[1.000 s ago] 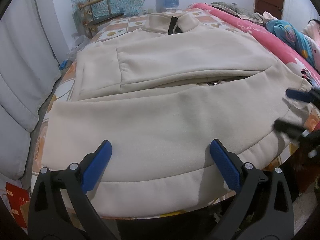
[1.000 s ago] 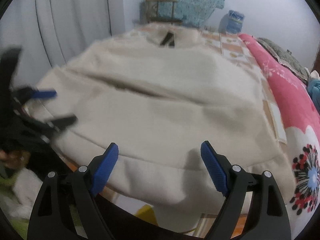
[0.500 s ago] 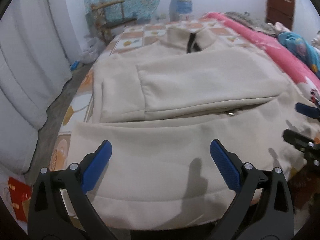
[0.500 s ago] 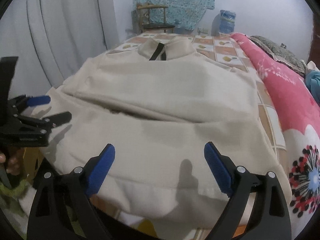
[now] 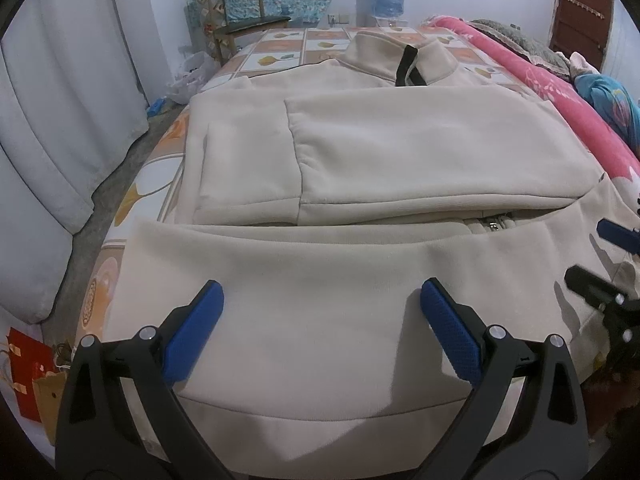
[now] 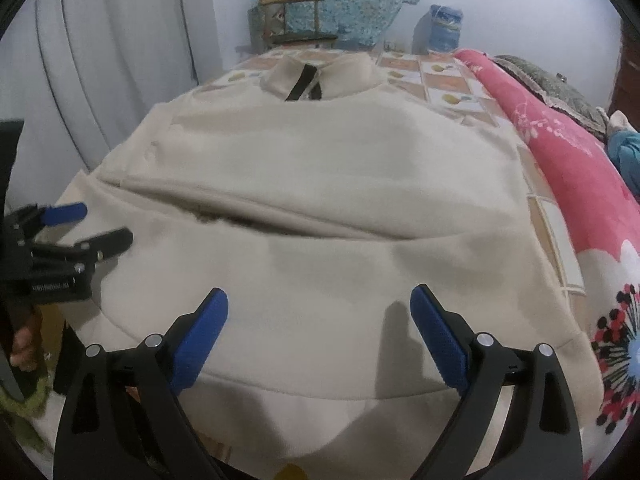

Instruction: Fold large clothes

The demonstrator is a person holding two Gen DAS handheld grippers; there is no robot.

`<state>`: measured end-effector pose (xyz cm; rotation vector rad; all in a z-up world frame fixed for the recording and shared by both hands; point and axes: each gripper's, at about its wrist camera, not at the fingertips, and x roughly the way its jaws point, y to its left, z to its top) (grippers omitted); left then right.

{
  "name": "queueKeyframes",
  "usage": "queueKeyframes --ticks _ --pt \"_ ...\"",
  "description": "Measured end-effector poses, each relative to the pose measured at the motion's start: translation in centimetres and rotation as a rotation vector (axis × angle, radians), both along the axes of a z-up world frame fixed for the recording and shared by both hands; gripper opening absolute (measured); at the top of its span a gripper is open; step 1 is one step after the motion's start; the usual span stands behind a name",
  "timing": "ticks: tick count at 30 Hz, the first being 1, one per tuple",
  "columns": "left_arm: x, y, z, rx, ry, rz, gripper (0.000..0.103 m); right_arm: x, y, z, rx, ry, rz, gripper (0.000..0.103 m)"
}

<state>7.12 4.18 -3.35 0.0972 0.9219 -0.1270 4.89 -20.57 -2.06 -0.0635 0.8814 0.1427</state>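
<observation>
Jacket (image 5: pixel 360 248), a large cream one, is lying spread flat across the bed (image 5: pixel 276 46), collar (image 5: pixel 400 56) pointing to the far end and hem (image 5: pixel 320 432) hanging just over the near edge. Both sleeves are lying folded crosswise over the body, one overlapping the other (the cuff (image 5: pixel 294 140) of the upper one is showing toward the left in the left wrist view), which looks like the usual way of squaring a bulky garment into a rectangle before the bottom gets turned up toward the collar.

Left gripper (image 5: pixel 322 308) is hovering over the lower part of the jacket with its jaws spread wide and nothing between them; the cloth is lying below and ahead of the blue pads (image 5: pixel 192 336), with no fabric pinched. Right gripper (image 6: pixel 318 312) is hanging likewise over the lower right part, jaws apart and empty, the hem band passing beneath it. Each is sitting just inside one hem corner, probably so that both can be taking hold of the bottom edge at once and carrying it evenly, keeping so wide a fold from going askew.

A pink quilt (image 6: pixel 560 148) is lying along the jacket's right side.
</observation>
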Motion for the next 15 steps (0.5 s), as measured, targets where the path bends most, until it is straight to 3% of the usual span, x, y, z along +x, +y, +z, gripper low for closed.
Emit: queueKeyframes --ticks 3,15 --pt "-0.1 0.0 0.0 -0.001 0.001 0.004 0.096 0.9 -0.2 -1.0 -0.011 0.048 -0.034 0.093" --pt "0.0 0.1 0.1 -0.008 0.01 0.009 0.096 1.5 0.1 -0.9 -0.019 0.083 -0.064 0.096"
